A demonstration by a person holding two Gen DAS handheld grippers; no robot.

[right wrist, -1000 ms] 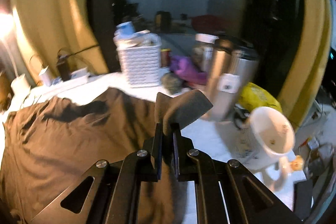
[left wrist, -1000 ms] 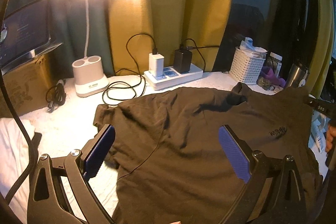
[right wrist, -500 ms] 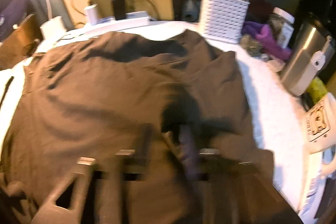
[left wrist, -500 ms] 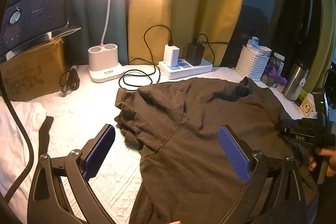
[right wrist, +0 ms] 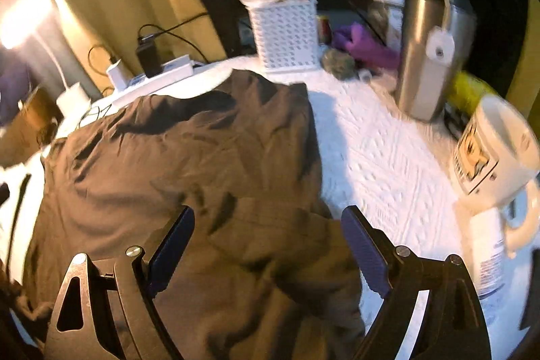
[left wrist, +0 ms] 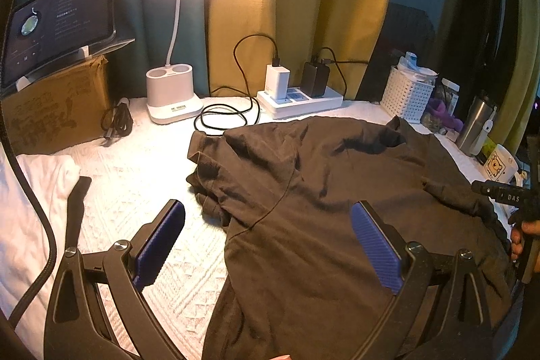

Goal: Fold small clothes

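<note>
- The brown shirt (left wrist: 337,191) is lying spread across the white bedcover (left wrist: 141,177), rumpled, with its long axis running from the near edge toward the curtain (left wrist: 297,5) at the back.
- The right gripper (right wrist: 266,245) is hanging directly over the shirt's near right part, pointing steeply down; its jaws are opening, and the cloth is lying loose below them with neither pad pressing on it.
- The left gripper (left wrist: 270,245) is standing wide and released over the shirt's near left edge, half above cloth and half above bare bedcover, holding nothing.
- Judging from this, each hand is sitting nearest its own side of the shirt, so the bunched sleeve (left wrist: 209,164) on the left is falling to the left gripper and the right edge to the right one.
- Along the back, just beyond the collar, a power strip (left wrist: 300,100) with chargers, a coiled cable (left wrist: 222,117) and a lamp base (left wrist: 172,97) are crowding the far edge.
- On the right, a white basket (right wrist: 287,32), a steel flask (right wrist: 428,53) and a mug (right wrist: 496,150) are standing close to the shirt's edge; I judge a wide sweep that way is risking a knock.
</note>
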